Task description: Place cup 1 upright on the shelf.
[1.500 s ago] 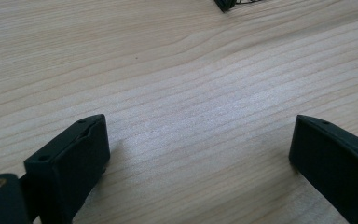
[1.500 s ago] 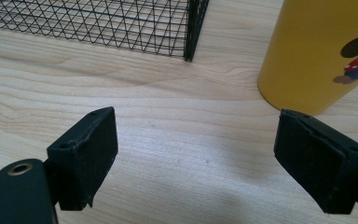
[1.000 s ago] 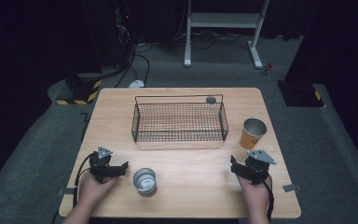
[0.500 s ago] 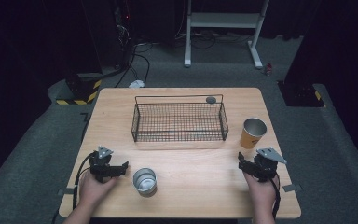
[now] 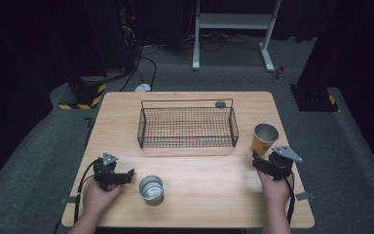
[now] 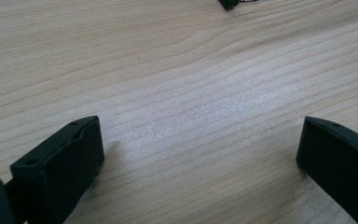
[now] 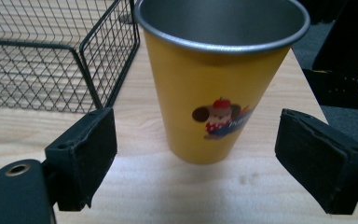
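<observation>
Between right gripper jaws: yellow cup's cartoon mouse print; unreadable from above.

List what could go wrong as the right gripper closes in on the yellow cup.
1. The yellow cup stands upright and free, ahead of the open right gripper; an off-centre approach could nudge it and tip it over.
2. The wire basket stands close beside the cup, so one jaw might catch its mesh.
3. The cup sits near the table edge; a push could send it off.
</observation>
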### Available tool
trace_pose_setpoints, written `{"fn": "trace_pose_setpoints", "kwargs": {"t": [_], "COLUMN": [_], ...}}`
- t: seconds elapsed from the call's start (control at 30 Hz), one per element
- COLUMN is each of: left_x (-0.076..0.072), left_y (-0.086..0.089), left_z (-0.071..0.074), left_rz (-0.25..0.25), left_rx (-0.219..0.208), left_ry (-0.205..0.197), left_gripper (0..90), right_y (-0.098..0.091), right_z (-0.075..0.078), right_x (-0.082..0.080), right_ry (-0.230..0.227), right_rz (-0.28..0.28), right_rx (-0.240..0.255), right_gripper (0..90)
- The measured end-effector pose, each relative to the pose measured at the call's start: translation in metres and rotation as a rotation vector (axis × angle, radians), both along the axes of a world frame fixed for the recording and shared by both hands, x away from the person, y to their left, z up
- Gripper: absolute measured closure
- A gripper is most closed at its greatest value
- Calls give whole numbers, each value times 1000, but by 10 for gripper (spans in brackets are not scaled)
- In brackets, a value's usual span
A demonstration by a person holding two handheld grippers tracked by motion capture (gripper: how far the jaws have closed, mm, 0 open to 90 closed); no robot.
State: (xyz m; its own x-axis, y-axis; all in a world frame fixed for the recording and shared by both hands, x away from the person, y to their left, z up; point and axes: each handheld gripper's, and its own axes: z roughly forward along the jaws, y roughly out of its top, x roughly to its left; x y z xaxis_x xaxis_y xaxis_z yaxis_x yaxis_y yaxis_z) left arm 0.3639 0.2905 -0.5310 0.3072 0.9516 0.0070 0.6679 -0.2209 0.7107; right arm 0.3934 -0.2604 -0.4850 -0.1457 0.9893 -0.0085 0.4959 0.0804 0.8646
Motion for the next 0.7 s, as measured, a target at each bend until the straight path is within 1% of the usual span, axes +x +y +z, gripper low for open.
{"fn": "trace_pose_setpoints", "kwargs": {"t": [0.03, 0.07, 0.17, 0.27, 0.3, 0.53, 0.7], "left_x": [0, 0, 0, 0, 0, 0, 0], "left_y": [0, 0, 0, 0, 0, 0, 0], "left_z": [0, 0, 0, 0, 0, 0, 0], "left_rz": [-1, -1, -1, 1, 0, 8, 9], "left_rx": [1, 1, 2, -1, 1, -6, -5], "left_ry": [0, 0, 0, 0, 0, 0, 0], "left_gripper": [10, 10, 10, 10, 10, 10, 11], "right_y": [-1, -1, -2, -3, -5, -5, -4], "right_z": [0, 1, 2, 2, 1, 1, 1], "right_x": [2, 4, 9, 14, 17, 25, 34], "right_ry": [-3, -6, -13, -12, -14, -13, -23], "right_rz": [5, -4, -6, -9, -9, -14, -10], "right_rx": [1, -4, -1, 2, 13, 19, 30], "right_gripper": [129, 129, 128, 128, 128, 128, 128]}}
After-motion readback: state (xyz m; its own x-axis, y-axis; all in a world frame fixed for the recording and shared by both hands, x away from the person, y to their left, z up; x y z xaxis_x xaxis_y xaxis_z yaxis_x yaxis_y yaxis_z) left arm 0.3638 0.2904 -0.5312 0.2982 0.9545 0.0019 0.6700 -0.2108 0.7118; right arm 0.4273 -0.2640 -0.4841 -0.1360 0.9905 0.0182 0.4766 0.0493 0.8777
